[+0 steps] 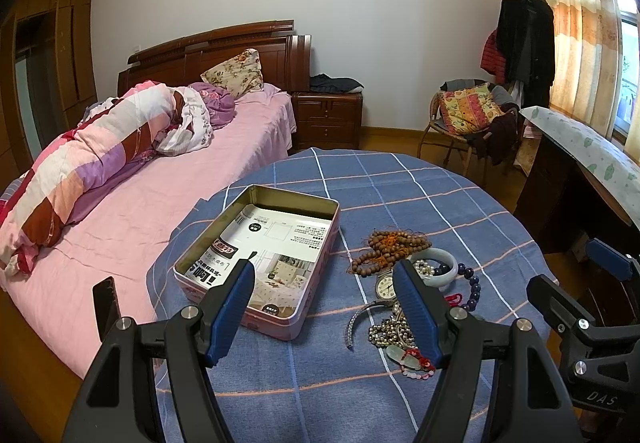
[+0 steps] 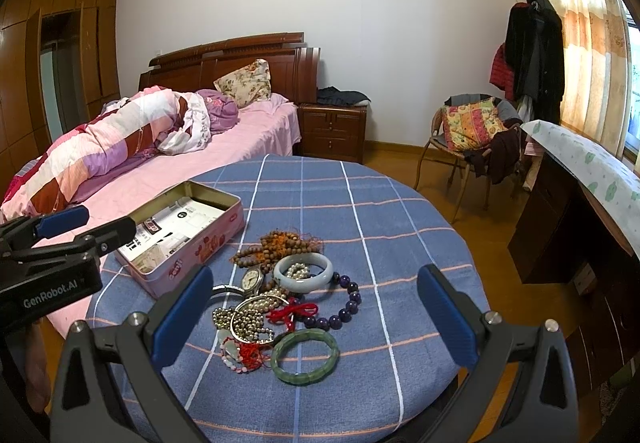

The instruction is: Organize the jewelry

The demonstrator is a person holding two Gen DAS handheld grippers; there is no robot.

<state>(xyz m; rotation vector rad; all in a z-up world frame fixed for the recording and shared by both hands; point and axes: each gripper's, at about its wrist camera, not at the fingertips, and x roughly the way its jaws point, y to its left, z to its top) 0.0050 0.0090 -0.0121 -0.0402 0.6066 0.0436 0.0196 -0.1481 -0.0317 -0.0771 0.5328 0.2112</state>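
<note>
The jewelry lies in one loose heap on the blue checked tablecloth [image 2: 400,227], to the right of the open tin box [image 2: 188,231], and nothing from the heap is in the box yet. The right gripper [image 2: 316,315] hangs above the near edge of the heap with its jaws spread wide and empty. The green jade bangle [image 2: 305,357] sits closest to it, flat on the cloth, between and just ahead of the two blue pads. Being a ring, the bangle has no long axis, so any approach angle across its band should do.

The left gripper [image 1: 324,299] is also wide open and holding nothing. In its own view it straddles the gap between the box [image 1: 280,203] and the heap, its right finger covering part of the watch [image 1: 385,285].

The box is long and narrow. Its long axis runs from near left to far right, and its near short end points toward the left gripper. Its open top faces up, with a printed sheet lining the floor.

Farther back in the heap are the brown wooden bead string [image 2: 276,243], the pale bangle [image 2: 304,273] with pearls inside it, and the dark purple bead bracelet [image 2: 344,307] curving along the right side. The right gripper looks nearer to all of these, so it seems the likely one to pick first, carrying leftward to the box.
</note>
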